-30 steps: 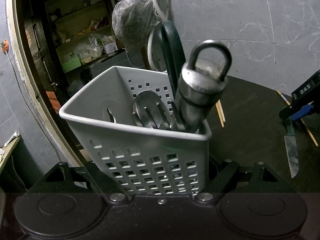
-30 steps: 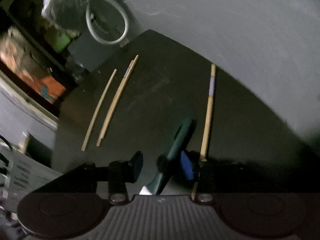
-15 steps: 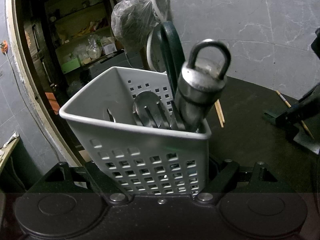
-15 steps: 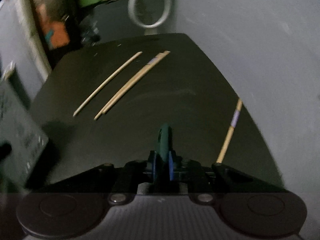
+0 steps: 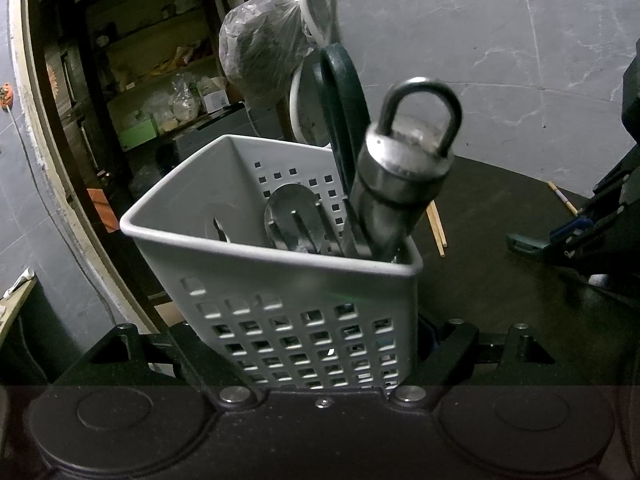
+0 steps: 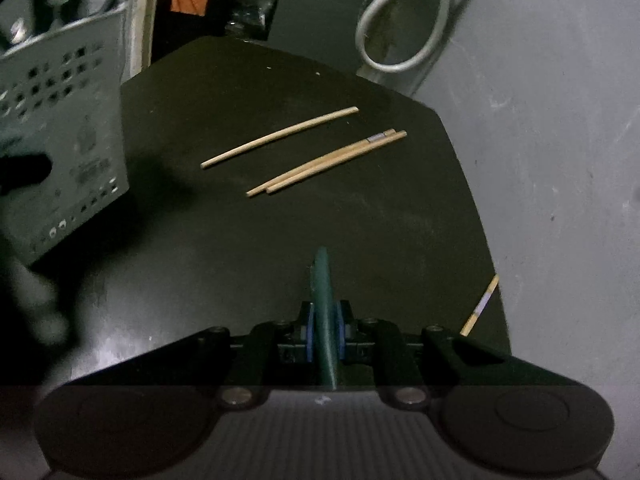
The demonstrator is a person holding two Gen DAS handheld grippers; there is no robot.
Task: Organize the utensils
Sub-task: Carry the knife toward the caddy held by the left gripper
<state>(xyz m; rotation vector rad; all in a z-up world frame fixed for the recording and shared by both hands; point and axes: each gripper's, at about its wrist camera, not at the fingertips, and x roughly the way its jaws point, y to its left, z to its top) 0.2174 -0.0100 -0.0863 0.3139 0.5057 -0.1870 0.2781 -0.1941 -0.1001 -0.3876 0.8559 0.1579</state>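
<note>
My left gripper (image 5: pixel 320 360) is shut on a white perforated utensil basket (image 5: pixel 280 288), one finger on each side of its base. Inside it stand a green scissor handle (image 5: pixel 344 112), a steel handle with a ring (image 5: pixel 404 176) and a spoon and fork (image 5: pixel 292 216). My right gripper (image 6: pixel 325 332) is shut on the green handle of a knife (image 6: pixel 322 276), which pokes forward between the blue pads above the dark table (image 6: pixel 280 240). The blade is hidden. The basket (image 6: pixel 60 140) shows at the left of the right wrist view.
Wooden chopsticks lie on the table: a single one (image 6: pixel 280 136), a pair (image 6: pixel 328 162), and one at the right edge (image 6: pixel 480 306). A grey wall and a looped hose (image 6: pixel 400 40) stand behind. Beyond the basket, a doorway (image 5: pixel 60 160) opens onto shelves.
My right gripper closed on the knife handle, rolled it upright and carried it left towards the basket. The left gripper and basket stayed still.
</note>
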